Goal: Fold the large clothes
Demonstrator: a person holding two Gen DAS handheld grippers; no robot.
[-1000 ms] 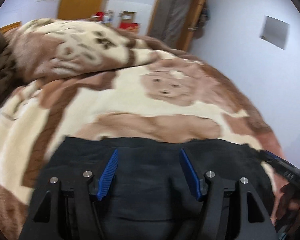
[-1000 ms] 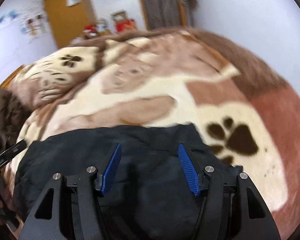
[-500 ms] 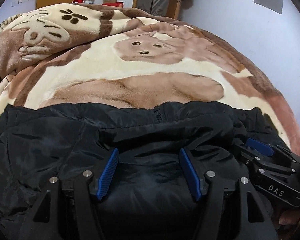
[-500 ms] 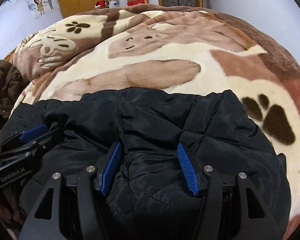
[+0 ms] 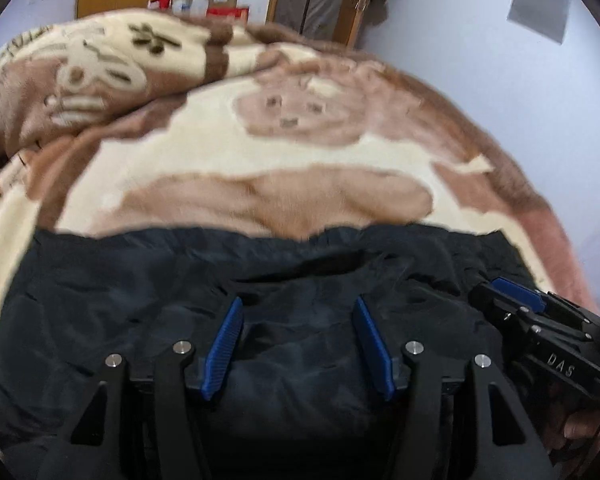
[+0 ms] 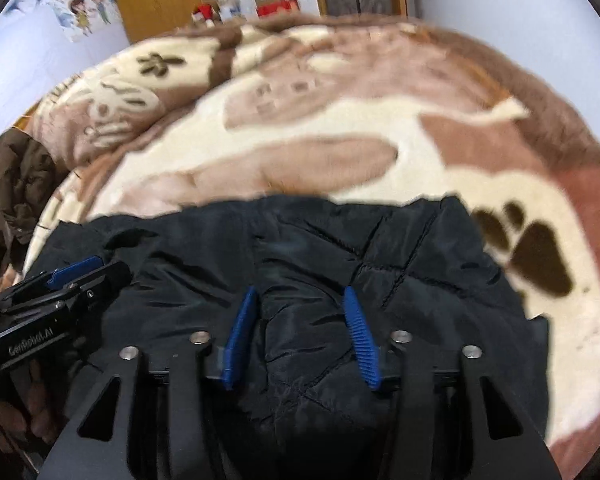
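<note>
black quilted padded jacket (image 6: 400,280) lying on bed, over plush brown-and-cream bear-print blanket (image 5: 260,152), near edge. left tool (image 5: 296,344) low over jacket, blue pads closing, raised fold of fabric between them, not yet pinched. right tool (image 6: 300,336) likewise, pads closing around bunched jacket ridge; contact unclear. brown puffy garment (image 6: 8,184) at blanket's left.

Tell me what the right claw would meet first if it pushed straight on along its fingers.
Most likely the black padded jacket: its fabric already bulges between the closing right claw, with the blanket only beyond.
</note>
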